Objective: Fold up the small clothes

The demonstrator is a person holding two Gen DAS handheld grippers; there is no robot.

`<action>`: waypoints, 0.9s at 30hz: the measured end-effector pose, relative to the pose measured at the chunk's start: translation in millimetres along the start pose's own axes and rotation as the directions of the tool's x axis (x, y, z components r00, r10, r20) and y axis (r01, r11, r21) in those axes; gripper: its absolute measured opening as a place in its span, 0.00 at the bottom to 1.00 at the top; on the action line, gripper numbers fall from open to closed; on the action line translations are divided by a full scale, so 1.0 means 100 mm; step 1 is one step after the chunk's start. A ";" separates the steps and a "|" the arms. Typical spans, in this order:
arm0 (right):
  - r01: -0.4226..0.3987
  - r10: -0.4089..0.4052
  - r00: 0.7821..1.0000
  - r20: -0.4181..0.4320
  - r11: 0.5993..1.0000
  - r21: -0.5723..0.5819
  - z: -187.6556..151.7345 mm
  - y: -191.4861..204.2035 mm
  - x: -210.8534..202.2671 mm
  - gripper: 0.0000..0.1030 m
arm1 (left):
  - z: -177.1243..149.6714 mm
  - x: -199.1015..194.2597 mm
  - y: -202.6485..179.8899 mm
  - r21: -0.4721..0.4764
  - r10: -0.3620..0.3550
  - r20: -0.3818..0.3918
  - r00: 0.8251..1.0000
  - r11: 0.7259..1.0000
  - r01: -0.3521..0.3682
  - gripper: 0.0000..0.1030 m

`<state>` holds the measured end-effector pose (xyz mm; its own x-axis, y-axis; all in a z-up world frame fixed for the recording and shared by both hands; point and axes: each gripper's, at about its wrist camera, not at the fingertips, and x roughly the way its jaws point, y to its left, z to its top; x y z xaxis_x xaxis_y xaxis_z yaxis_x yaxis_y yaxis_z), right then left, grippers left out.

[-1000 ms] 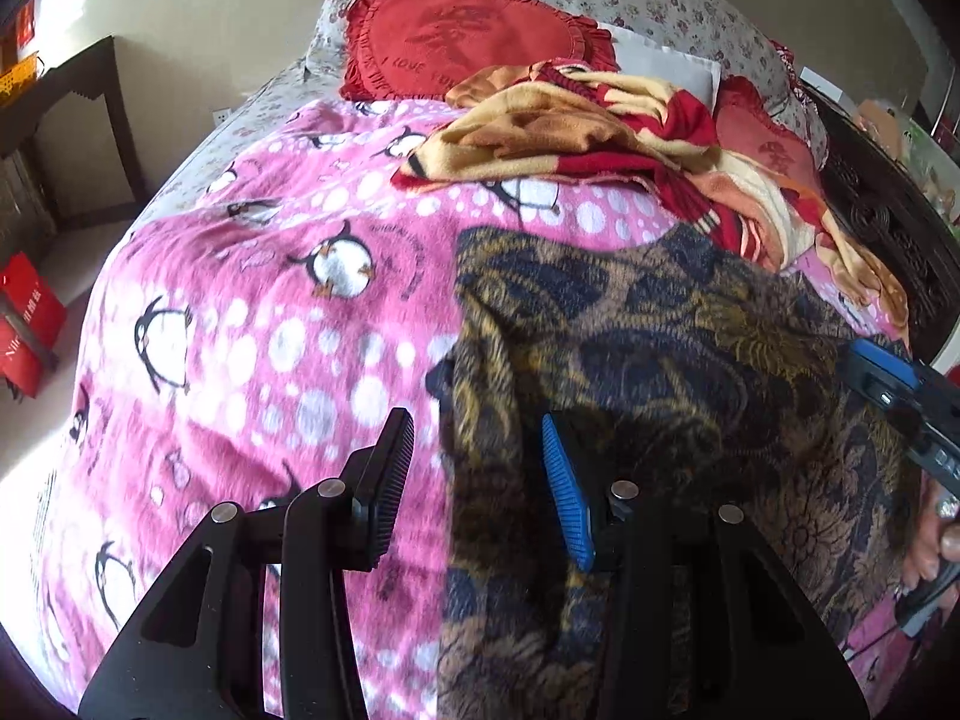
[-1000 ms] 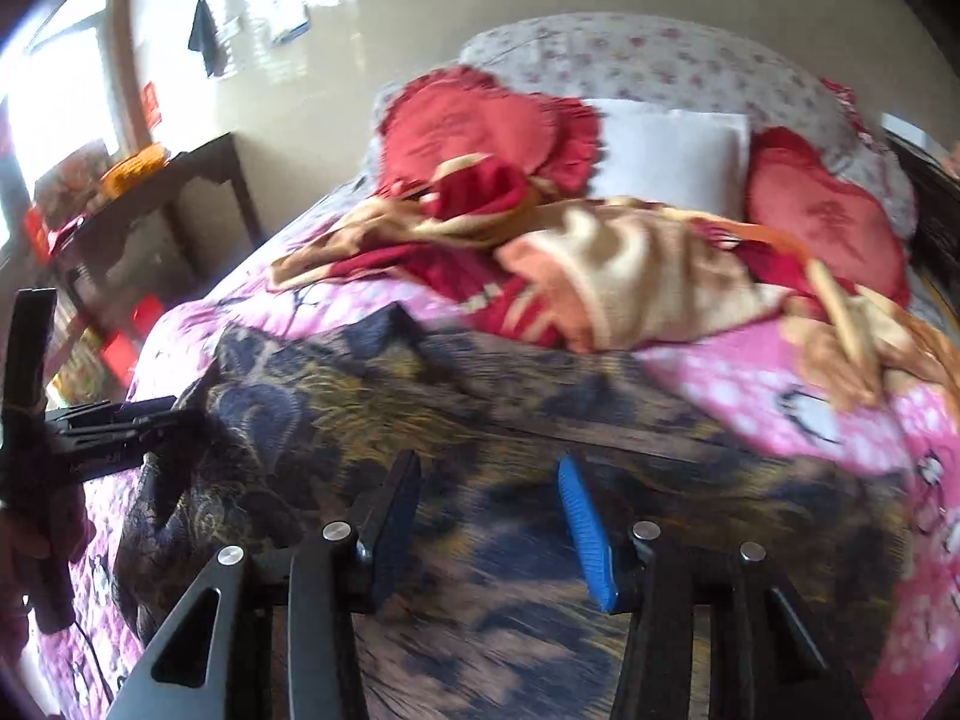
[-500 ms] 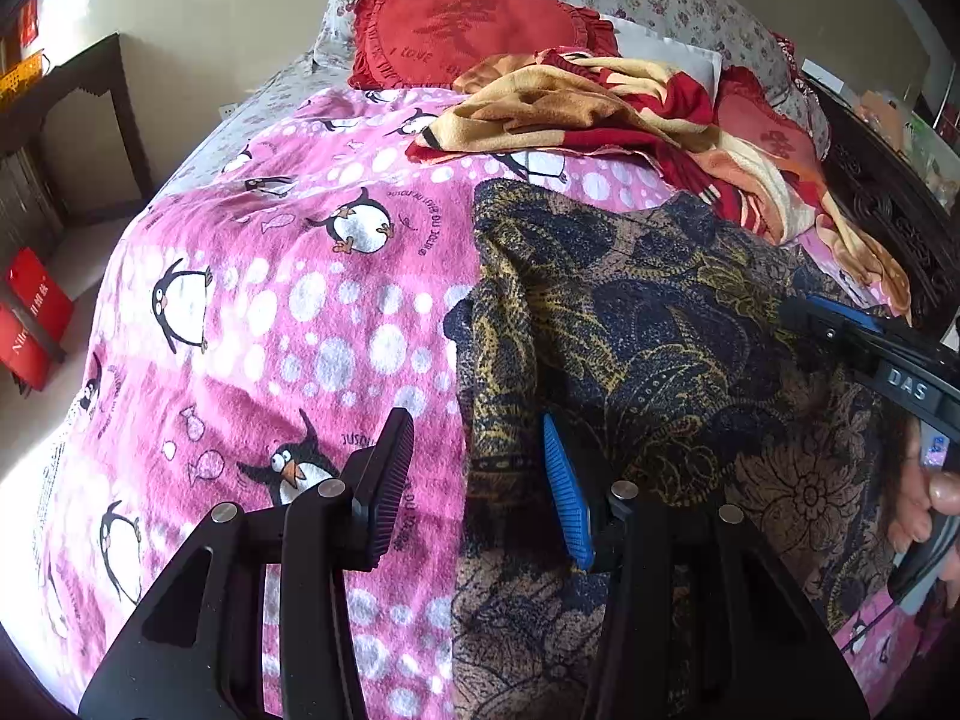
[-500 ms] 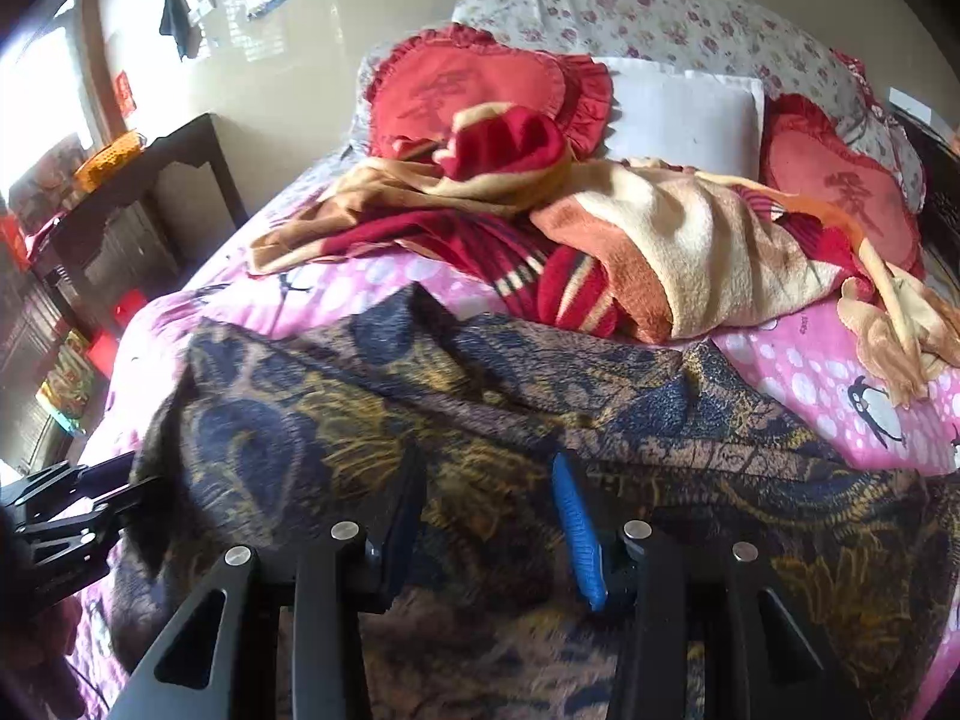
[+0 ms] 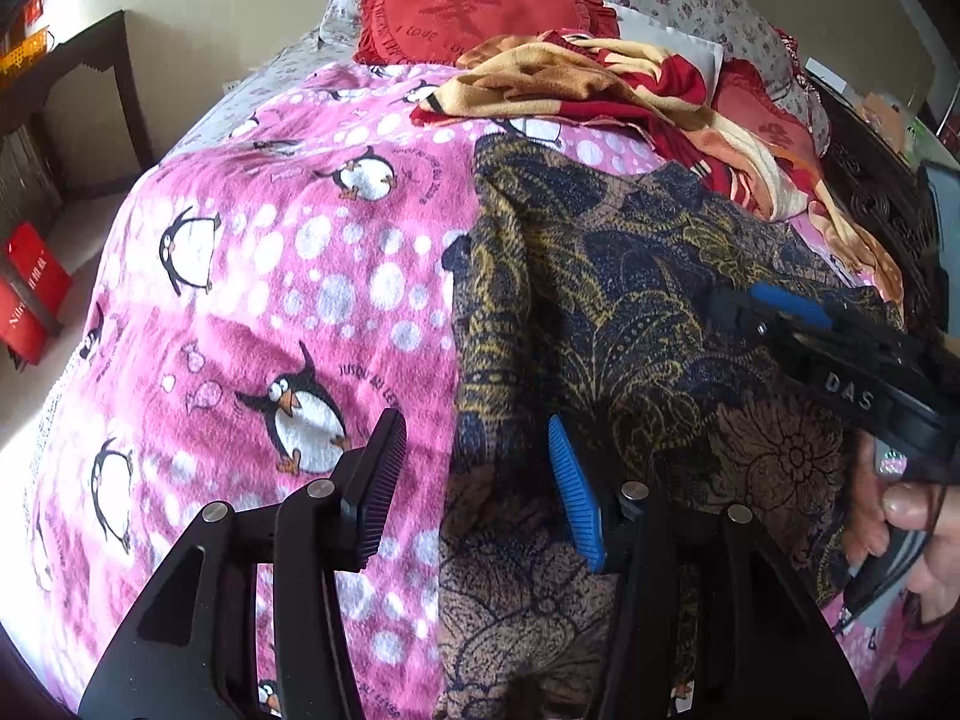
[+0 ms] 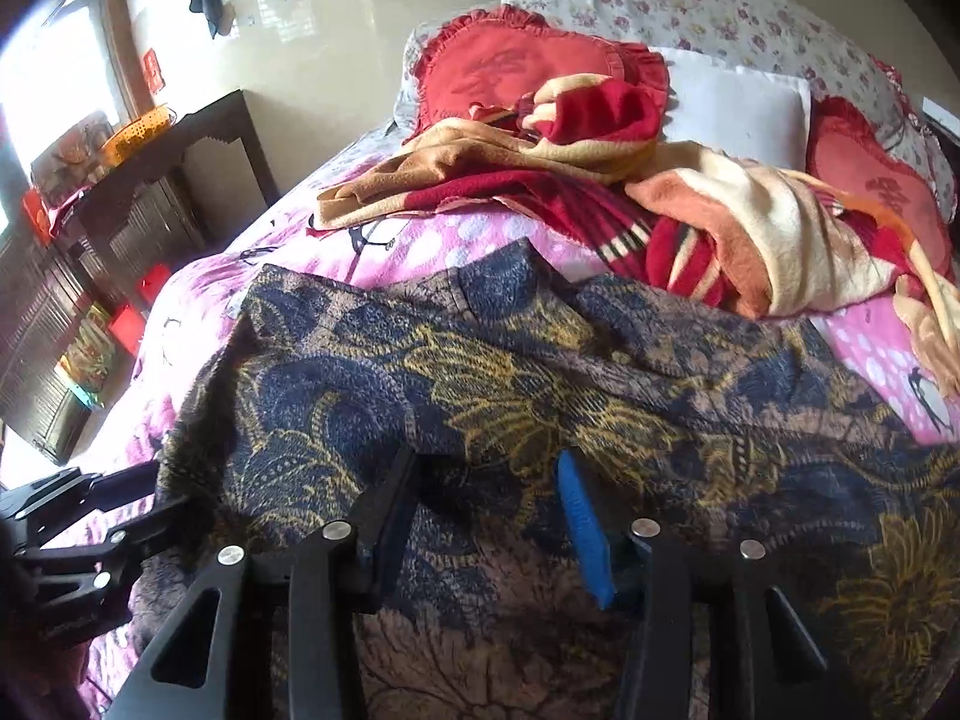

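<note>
The left gripper (image 5: 474,480) hangs over the near left edge of the dark navy-and-gold paisley garment (image 5: 630,324), its black pad above the pink fleece and its blue pad above the cloth. Its jaws stand about half apart and have just been opening a little; the edge lies below the gap, but neither pad presses on it, so nothing is held. The right gripper (image 6: 486,516) stands the same way over the middle of the same garment (image 6: 480,396): jaws about half apart, just opened a touch, with patterned cloth beneath them but none pinched.

Compared with a second ago, both views look more steeply down and the garment now lies spread flatter and wider, its far edge drawn out toward the crumpled red, tan and cream blanket (image 6: 690,204). In the left view the right tool (image 5: 840,354) has come further in over the cloth, a hand (image 5: 912,534) gripping its handle.

The garment rests on the pink penguin-print fleece bedspread (image 5: 270,300), well short of the red heart-shaped ruffled cushion (image 5: 474,6) and the floral pillows behind.

My reading: laying-out is about done and both tools are free, so a first fold has yet to begin, probably with a pinch on the left edge.
</note>
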<state>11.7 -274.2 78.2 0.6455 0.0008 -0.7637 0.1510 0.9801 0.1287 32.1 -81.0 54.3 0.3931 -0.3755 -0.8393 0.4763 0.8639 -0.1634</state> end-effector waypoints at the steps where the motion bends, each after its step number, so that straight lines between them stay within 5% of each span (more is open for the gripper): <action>1: 0.016 -0.016 1.000 -0.012 1.000 -0.014 0.03 0.04 0.02 0.48 | -0.01 0.00 0.01 -0.002 -0.007 -0.004 1.000 1.000 0.007 0.48; 8: 0.006 -0.007 0.999 -0.038 1.000 -0.021 0.22 0.18 -0.01 0.48 | -0.09 -0.01 0.10 -0.039 -0.033 -0.011 0.999 0.999 0.033 0.48; 11: -0.010 0.009 0.999 -0.037 0.999 -0.034 0.24 0.29 0.01 0.48 | -0.13 -0.02 0.17 -0.074 -0.069 -0.014 0.998 0.995 0.068 0.65; 13: -0.023 0.021 0.999 -0.042 0.999 -0.040 0.24 0.36 0.04 0.48 | -0.17 -0.04 0.23 -0.114 -0.105 -0.004 0.994 0.988 0.104 0.65; 16: -0.045 0.043 0.998 -0.052 0.998 -0.042 0.27 0.47 0.11 0.64 | -0.25 -0.05 0.30 -0.158 -0.142 -0.006 0.990 0.978 0.139 0.65; 23: -0.130 0.124 0.985 -0.120 0.991 -0.045 0.48 0.83 0.28 0.72 | -0.41 -0.02 0.33 -0.184 -0.182 0.020 0.983 0.966 0.182 0.70; 27: -0.111 0.089 0.982 -0.168 0.986 -0.125 0.55 1.14 0.46 0.77 | -0.46 -0.02 0.34 -0.201 -0.201 0.039 0.979 0.958 0.205 0.74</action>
<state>99.7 -173.6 91.9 0.5212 0.1211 -0.8448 -0.0165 0.9911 0.1319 11.0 -35.6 26.9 0.3198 -0.5545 -0.7683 0.3784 0.8181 -0.4330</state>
